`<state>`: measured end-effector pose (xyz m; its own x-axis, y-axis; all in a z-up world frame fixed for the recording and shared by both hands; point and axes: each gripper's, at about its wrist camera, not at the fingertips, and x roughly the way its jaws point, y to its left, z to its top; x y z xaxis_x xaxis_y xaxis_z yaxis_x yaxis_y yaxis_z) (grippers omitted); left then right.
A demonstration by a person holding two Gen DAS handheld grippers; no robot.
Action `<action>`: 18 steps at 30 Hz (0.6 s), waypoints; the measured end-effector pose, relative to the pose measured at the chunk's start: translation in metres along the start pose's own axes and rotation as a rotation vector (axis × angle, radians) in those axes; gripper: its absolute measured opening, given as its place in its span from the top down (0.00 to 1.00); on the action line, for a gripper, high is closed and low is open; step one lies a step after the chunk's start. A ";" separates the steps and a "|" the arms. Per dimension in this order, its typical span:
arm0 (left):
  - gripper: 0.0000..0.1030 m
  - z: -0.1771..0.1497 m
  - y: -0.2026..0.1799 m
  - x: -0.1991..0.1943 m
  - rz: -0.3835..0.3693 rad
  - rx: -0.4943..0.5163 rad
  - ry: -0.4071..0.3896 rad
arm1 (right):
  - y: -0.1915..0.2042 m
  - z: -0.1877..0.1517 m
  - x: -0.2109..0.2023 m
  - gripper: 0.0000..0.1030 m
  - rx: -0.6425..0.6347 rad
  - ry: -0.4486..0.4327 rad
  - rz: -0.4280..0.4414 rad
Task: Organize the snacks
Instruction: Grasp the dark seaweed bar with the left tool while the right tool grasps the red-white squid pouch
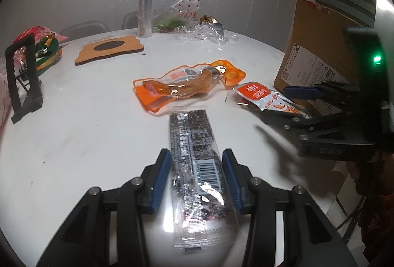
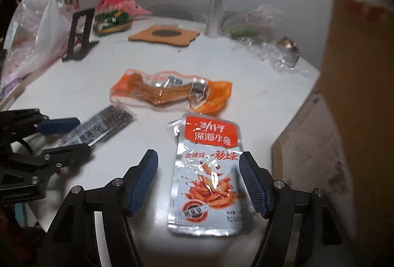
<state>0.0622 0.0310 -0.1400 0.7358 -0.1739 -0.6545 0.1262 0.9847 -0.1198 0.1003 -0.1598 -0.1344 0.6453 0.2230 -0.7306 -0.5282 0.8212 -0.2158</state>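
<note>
While left gripper (image 1: 197,166) pinches dark bar (image 1: 194,143), right gripper (image 2: 198,168) spread over white table (image 1: 86,119).

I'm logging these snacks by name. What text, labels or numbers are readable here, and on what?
"深海小鱼", "香辣味": red-and-silver fish snack pouch; its other print is blurred.
Barcode, digits unreadable: dark sesame bar wrapper.
Orange vacuum pack: label too blurred.
Cardboard box: sticker print too small.

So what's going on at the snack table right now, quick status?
Left gripper clamped on the dark seed bar. Right gripper open around the silver-red fish packet, pads not touching. Orange packet lies loose beyond. Cardboard box close alongside.
</note>
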 end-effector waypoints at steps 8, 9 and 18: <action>0.61 0.000 0.003 -0.001 0.000 -0.012 0.001 | -0.005 0.006 0.010 0.36 0.009 0.035 -0.003; 0.61 0.000 0.003 -0.001 0.000 -0.013 0.001 | -0.005 0.007 0.011 0.36 0.007 0.045 -0.008; 0.61 0.000 0.003 -0.001 -0.003 -0.018 -0.003 | -0.008 0.000 0.017 0.46 0.066 0.041 -0.045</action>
<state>0.0613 0.0342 -0.1396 0.7372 -0.1767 -0.6522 0.1163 0.9840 -0.1352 0.1154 -0.1628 -0.1452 0.6436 0.1644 -0.7475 -0.4607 0.8631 -0.2068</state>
